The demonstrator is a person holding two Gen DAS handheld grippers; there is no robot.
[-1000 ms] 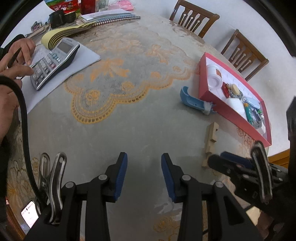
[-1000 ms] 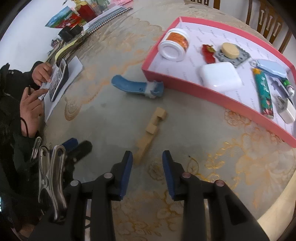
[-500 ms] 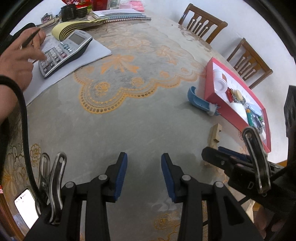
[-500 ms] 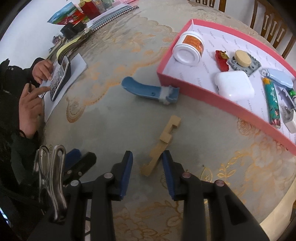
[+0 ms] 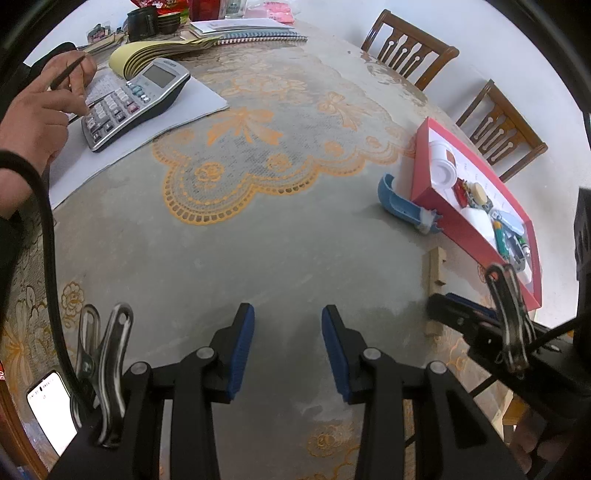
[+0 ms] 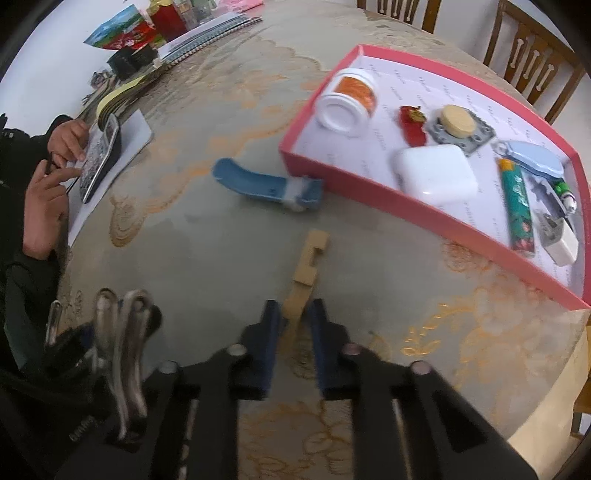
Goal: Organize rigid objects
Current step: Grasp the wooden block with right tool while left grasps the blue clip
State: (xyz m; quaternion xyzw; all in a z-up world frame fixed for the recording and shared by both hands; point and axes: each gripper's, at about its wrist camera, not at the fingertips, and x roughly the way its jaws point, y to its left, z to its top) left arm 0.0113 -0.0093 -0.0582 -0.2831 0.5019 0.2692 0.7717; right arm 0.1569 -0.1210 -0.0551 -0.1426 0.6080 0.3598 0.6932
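Note:
A notched wooden block (image 6: 307, 271) lies on the table; it also shows in the left wrist view (image 5: 435, 264). My right gripper (image 6: 291, 314) has its jaws close around the block's near end, and contact is unclear. A blue plastic tool (image 6: 266, 186) lies against the red tray (image 6: 436, 218), which holds a white jar (image 6: 349, 99), a white case (image 6: 434, 173) and several small items. My left gripper (image 5: 288, 317) is open and empty over bare tablecloth.
A person's hands work a calculator (image 5: 133, 103) on paper at the far left. Notebooks (image 5: 236, 33) and bottles stand at the back. Two wooden chairs (image 5: 410, 46) stand behind the table. A phone (image 5: 51, 410) lies at the near left edge.
My right gripper has moved forward onto the wooden block and its jaws have narrowed around the block's near end. The left gripper has shifted a little and stays open.

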